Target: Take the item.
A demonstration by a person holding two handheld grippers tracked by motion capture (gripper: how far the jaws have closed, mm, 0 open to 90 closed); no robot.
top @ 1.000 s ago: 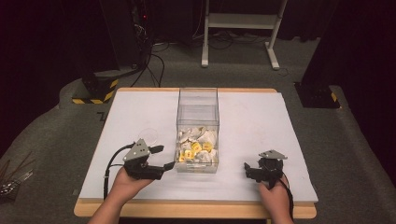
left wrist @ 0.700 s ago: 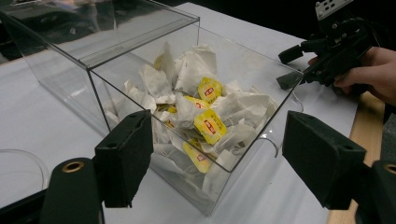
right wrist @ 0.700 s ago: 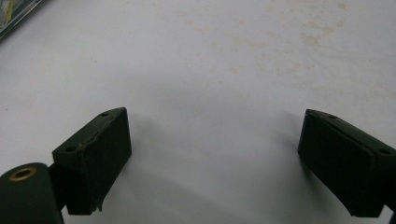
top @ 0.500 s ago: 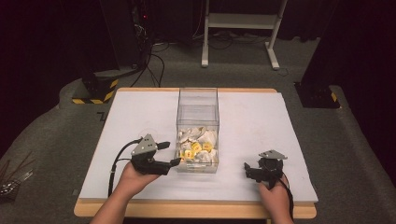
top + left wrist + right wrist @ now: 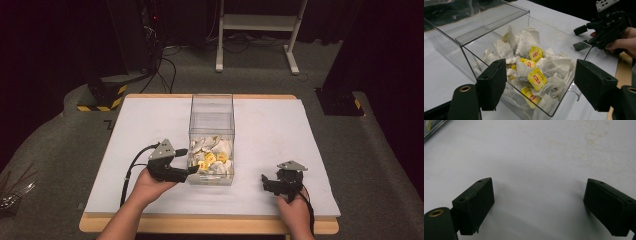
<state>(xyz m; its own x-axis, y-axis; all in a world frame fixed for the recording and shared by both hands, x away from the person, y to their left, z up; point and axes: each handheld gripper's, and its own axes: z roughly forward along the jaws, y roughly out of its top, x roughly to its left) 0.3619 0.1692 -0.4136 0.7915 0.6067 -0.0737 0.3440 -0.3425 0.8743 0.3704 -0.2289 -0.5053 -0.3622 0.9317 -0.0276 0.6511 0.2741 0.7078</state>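
Materials and finishes, as seen over my tongs

Clear glossy plastic box; crinkled white paper tea bags with shiny yellow tags. Matt white table cover, faintly stained, over a wood edge. My left gripper has matt black pads, slightly rough.

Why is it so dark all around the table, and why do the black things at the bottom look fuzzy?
High view: light falls on the white table, the room behind stays black. Left gripper view: the close jaws blur, the tea bags in the clear box look sharp. Right gripper view: soft shadows under the jaws.
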